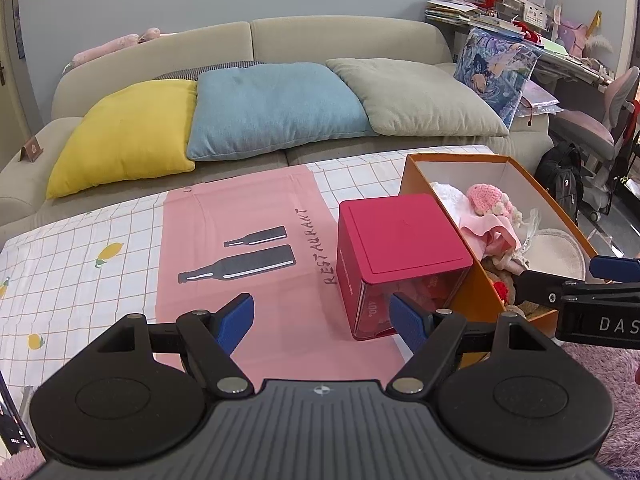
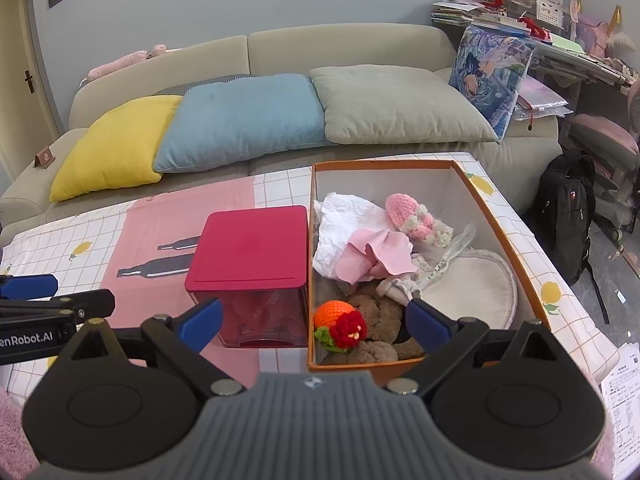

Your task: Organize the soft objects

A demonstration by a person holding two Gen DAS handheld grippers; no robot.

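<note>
1. A beige sofa (image 2: 248, 52) fills the background, with a yellow cushion (image 2: 116, 148), a blue cushion (image 2: 240, 120), a grey-green cushion (image 2: 400, 104) and a printed anime-style cushion (image 2: 492, 80) lying along its seat.
2. In front of it stands a table under a white checked cloth with lemon prints (image 1: 80, 240), and a pink mat printed with two bottles (image 1: 240, 248) lies over the cloth.
3. An open orange cardboard box (image 2: 504, 224) sits at the right end of the table and holds the soft objects.
4. A cube container with a red lid (image 2: 248, 248) stands on the mat, touching the orange box's left wall; pinkish contents show through its clear front, though what they are is hard to make out.
5. Inside the box, a round cream pad (image 2: 476, 288) lies to the right, a crumpled white cloth (image 2: 344, 220) at the back left, and a pink cloth (image 2: 376, 256) in the middle.
6. Brown fuzzy pieces (image 2: 380, 320) fill the near end of the box.
7. A pink crocheted piece (image 2: 404, 210) rests near the back.
8. A small orange crocheted ball (image 2: 334, 312) and a red crocheted flower (image 2: 352, 330) lie touching in the near left corner.
9. The left gripper (image 1: 322, 320) hovers over the mat just before the red container, fingers spread wide, holding nothing.
10. The right gripper (image 2: 316, 320) hangs above the box's near end, fingers also spread wide and empty.
</note>
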